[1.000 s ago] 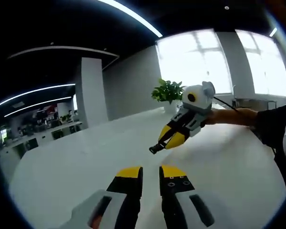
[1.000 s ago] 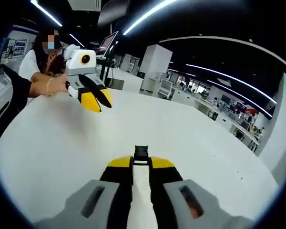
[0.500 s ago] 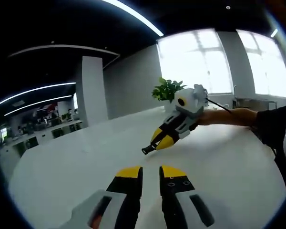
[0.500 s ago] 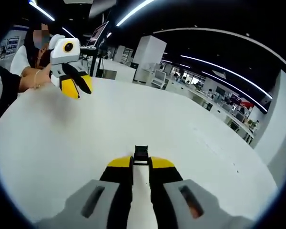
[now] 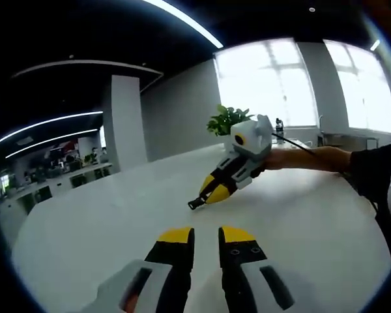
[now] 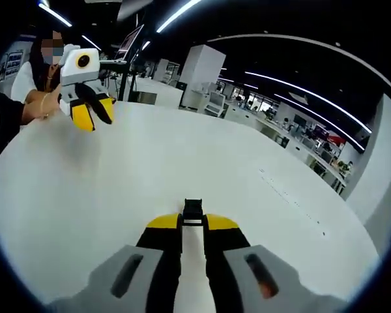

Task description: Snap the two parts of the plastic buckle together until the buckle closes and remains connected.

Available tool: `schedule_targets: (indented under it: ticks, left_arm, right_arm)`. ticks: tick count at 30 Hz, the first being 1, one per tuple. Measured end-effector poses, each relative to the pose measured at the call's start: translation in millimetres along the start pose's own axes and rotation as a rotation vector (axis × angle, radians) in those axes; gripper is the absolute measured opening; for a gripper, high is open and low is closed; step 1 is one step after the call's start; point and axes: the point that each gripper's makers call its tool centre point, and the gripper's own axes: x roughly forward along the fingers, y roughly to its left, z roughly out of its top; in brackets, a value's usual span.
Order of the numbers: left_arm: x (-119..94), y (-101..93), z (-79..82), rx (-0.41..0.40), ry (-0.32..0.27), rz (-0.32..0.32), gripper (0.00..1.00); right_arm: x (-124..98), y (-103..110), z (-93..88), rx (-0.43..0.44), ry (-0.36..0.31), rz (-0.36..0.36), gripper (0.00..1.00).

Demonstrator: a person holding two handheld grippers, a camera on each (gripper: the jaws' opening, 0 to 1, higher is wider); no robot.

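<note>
1. Since a second ago, the yellow-tipped right gripper (image 5: 204,195) has swung further left in the left gripper view, above the wide white table (image 5: 85,241).
2. It pinches a small black plastic buckle part (image 6: 193,210) between closed jaws.
3. Yellow-tipped left gripper (image 5: 206,236): jaws slightly parted, holding nothing.

A wide white table (image 5: 91,241) is seen beneath both views. A potted green plant (image 5: 225,121) is set at its far edge before bright windows (image 5: 267,85). Office desks (image 6: 293,134) are ranged beyond, under ceiling light strips (image 6: 182,12).
</note>
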Motion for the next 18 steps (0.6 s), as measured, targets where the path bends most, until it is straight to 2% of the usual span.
schedule_targets:
  ticks: [18]
  left_arm:
    - [0.0, -1.3, -2.7, 0.005, 0.012, 0.001, 0.14]
  right_arm:
    - [10.2, -7.2, -3.8, -0.001, 0.025, -0.011, 0.12]
